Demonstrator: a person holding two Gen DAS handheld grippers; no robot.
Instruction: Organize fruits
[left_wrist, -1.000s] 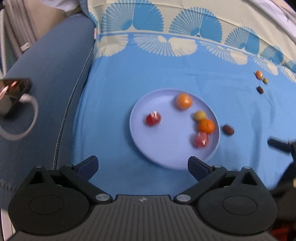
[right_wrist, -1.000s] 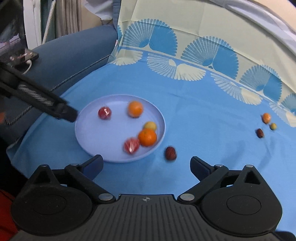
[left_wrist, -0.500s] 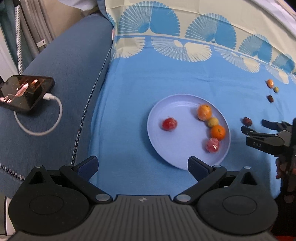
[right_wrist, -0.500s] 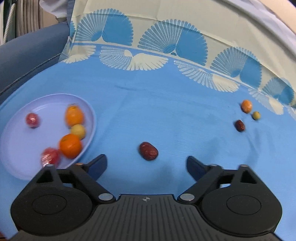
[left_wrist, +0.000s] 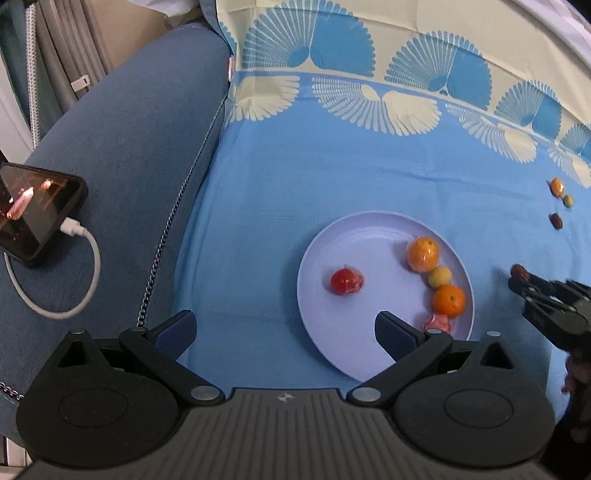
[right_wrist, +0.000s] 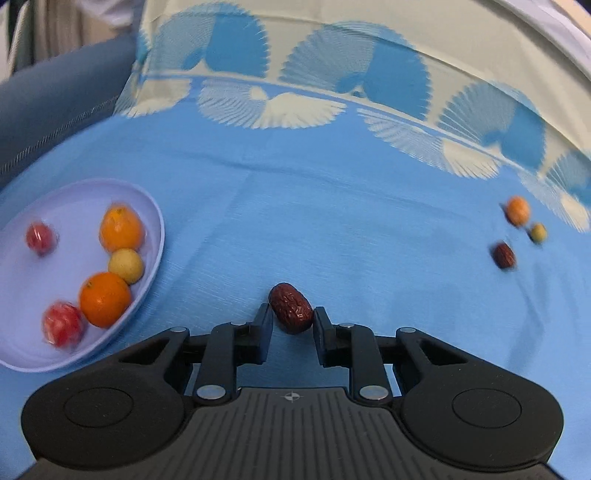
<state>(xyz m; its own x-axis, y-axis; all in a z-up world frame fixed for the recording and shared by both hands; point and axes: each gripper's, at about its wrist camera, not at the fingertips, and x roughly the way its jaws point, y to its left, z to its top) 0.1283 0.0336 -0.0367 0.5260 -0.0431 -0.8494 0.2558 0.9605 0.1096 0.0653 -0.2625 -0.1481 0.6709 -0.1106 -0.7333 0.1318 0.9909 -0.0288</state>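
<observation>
A lavender plate (left_wrist: 354, 236) (right_wrist: 155, 236) on the blue cloth holds two oranges (left_wrist: 423, 254) (right_wrist: 105, 299), a small yellow fruit (left_wrist: 439, 277) and two red wrapped fruits (left_wrist: 345, 281) (right_wrist: 61, 326). My right gripper (right_wrist: 291, 314) has its jaws closed in around a dark red date (right_wrist: 291, 308) (left_wrist: 519, 271) lying right of the plate; the fingers stand at the date's sides. My left gripper (left_wrist: 284, 326) is open and empty, hovering over the plate's near left edge. A small orange fruit (right_wrist: 517, 209), a small yellow-green fruit (right_wrist: 537, 232) and a second date (right_wrist: 504, 254) lie far right.
A phone (left_wrist: 31, 214) on a white charging cable (left_wrist: 88, 280) rests on the dark blue sofa arm at the left. The cloth's cream and blue fan border (left_wrist: 369, 96) runs along the back.
My right gripper moved forward to the date and narrowed its jaws around it. My left gripper drew back and left, so the plate now sits further right in its view.
</observation>
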